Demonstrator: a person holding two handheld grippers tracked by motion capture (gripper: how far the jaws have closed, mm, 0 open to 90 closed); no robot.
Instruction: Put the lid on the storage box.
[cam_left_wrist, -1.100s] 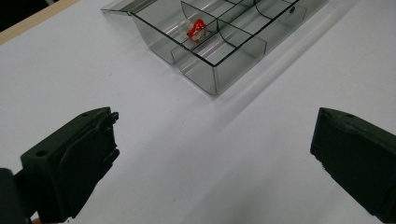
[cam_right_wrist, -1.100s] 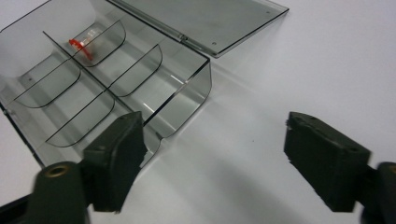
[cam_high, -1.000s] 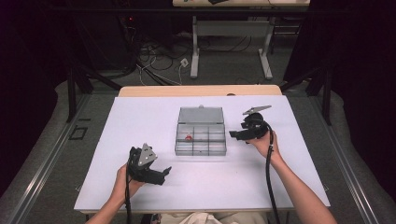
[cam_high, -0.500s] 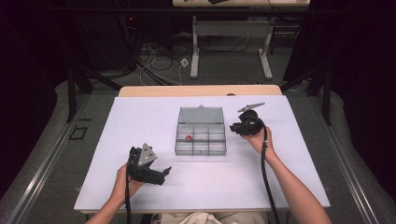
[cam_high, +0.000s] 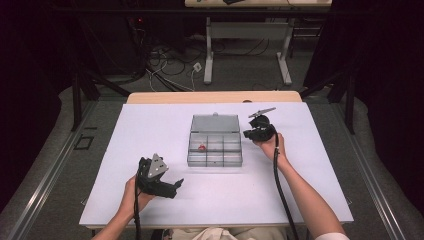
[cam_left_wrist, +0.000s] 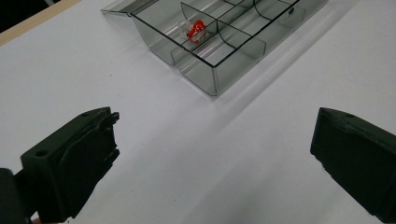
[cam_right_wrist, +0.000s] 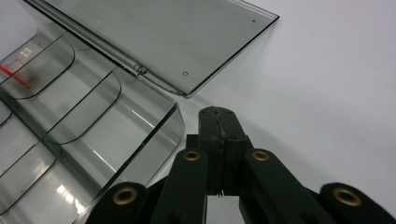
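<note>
Right gripper (cam_right_wrist: 219, 116), jaws just clenched on nothing, sat beside the open box (cam_high: 215, 150), likely needing a nudge under its lid (cam_high: 215, 123).

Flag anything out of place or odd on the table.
Nothing stands out. The clear plastic compartment box sits square on the white table, lid open flat behind it, with one small red piece inside a compartment. Nothing spilled.
</note>
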